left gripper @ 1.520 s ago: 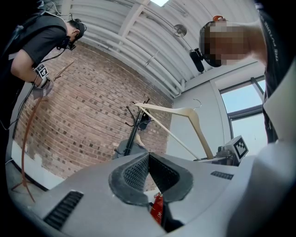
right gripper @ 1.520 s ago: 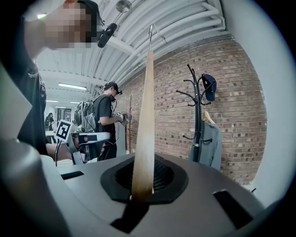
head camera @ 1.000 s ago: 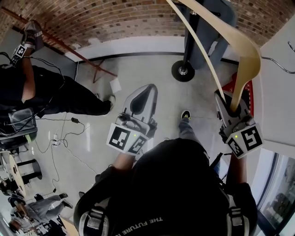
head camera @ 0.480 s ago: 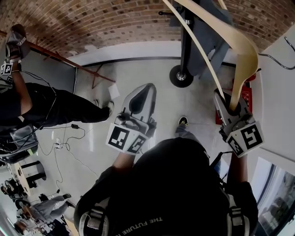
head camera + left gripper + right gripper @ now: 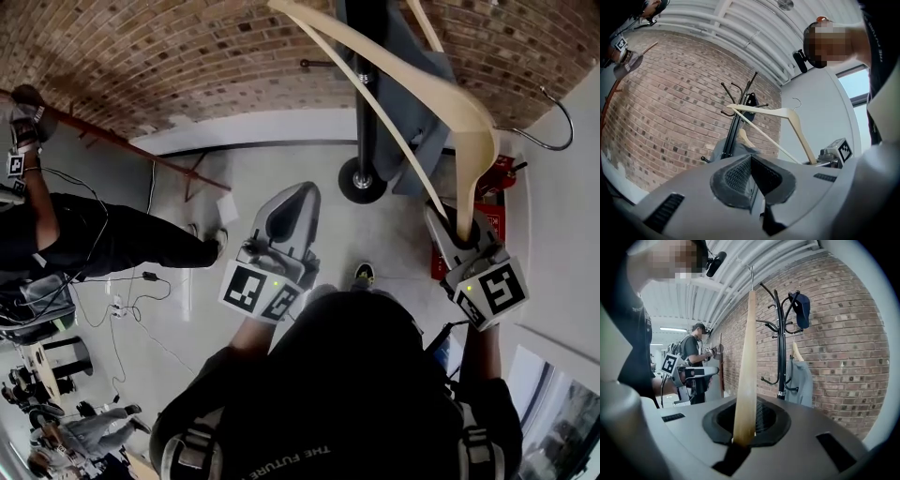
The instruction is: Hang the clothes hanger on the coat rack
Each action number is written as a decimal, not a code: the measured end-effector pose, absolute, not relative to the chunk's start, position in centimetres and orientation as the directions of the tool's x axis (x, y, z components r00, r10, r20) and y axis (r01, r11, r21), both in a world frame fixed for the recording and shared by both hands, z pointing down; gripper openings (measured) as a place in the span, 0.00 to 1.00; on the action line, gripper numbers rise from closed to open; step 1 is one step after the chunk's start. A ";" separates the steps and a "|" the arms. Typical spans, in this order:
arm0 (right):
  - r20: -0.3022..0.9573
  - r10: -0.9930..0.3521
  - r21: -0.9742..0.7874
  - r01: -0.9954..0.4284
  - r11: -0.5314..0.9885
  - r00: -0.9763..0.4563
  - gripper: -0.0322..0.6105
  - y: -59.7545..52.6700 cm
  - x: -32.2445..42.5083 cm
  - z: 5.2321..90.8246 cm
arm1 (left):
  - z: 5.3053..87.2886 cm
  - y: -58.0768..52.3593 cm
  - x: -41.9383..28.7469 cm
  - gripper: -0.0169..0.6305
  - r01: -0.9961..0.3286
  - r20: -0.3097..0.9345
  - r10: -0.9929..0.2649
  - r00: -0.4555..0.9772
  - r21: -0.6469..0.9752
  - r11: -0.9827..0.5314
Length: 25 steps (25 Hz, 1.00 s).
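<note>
- Wooden clothes hanger point(image 5: 476, 178) stands upright at the right of the head view. Its lower arm tip is clamped in my right gripper point(image 5: 459, 232), and its metal hook point(image 5: 534, 147) juts toward the right edge.
- My right gripper's jaws are nearly together, pinching only that wooden tip. In the right gripper view the wood rises straight out from between the pads.
- My left gripper point(image 5: 291, 202), centre frame, has its jaws pressed together with nothing in them.
- Black coat rack point(image 5: 364, 84) rises at top centre, ahead of me and apart from the hanger, against the brick wall point(image 5: 187, 56). A grey garment point(image 5: 799, 380) and a dark cap point(image 5: 802, 308) already hang on it.
- As I judge it, this is the carrying step: hanger in hand, rack not yet reached.
- Next, I would need to close the gap, raise the hanger and turn its hook over a free prong. My grip on one far tip leaves little control.
</note>
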State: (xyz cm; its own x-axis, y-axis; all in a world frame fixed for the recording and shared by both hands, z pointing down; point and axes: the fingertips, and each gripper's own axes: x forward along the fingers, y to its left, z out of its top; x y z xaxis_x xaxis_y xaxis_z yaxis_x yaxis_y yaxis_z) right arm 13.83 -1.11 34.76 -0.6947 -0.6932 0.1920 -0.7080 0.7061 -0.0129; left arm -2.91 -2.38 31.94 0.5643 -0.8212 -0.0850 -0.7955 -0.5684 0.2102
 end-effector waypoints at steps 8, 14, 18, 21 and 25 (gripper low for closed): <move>0.225 -0.647 -0.067 -0.674 0.736 -0.729 0.10 -4.2 14.9 35.5 | 31.7 -4.6 -2.4 0.05 -0.818 -0.074 -0.838 0.541 0.186 -0.545; 0.247 -0.644 -0.055 -0.674 0.737 -0.724 0.10 -7.0 14.5 35.1 | 30.8 -7.2 -3.0 0.05 -0.815 -0.091 -0.834 0.544 0.179 -0.551; 0.260 -0.650 -0.043 -0.681 0.731 -0.715 0.10 -9.3 13.9 34.9 | 30.5 -9.7 -3.4 0.05 -0.806 -0.105 -0.826 0.554 0.182 -0.563; 0.268 -0.658 -0.035 -0.689 0.724 -0.704 0.10 -11.1 13.5 34.7 | 30.3 -11.8 -3.7 0.05 -0.793 -0.116 -0.813 0.571 0.179 -0.583; 0.279 -0.670 -0.024 -0.703 0.711 -0.688 0.10 -13.6 12.9 34.6 | 30.1 -14.8 -4.2 0.05 -0.776 -0.124 -0.796 0.592 0.179 -0.605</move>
State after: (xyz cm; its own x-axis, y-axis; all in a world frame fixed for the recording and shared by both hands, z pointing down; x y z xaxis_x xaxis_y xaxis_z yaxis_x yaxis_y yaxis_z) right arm 12.90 -13.62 34.64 -0.6877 -0.6703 0.2788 -0.7027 0.7111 -0.0235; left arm -4.19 -14.80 30.13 0.5918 -0.7965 -0.1243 -0.7762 -0.6046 0.1787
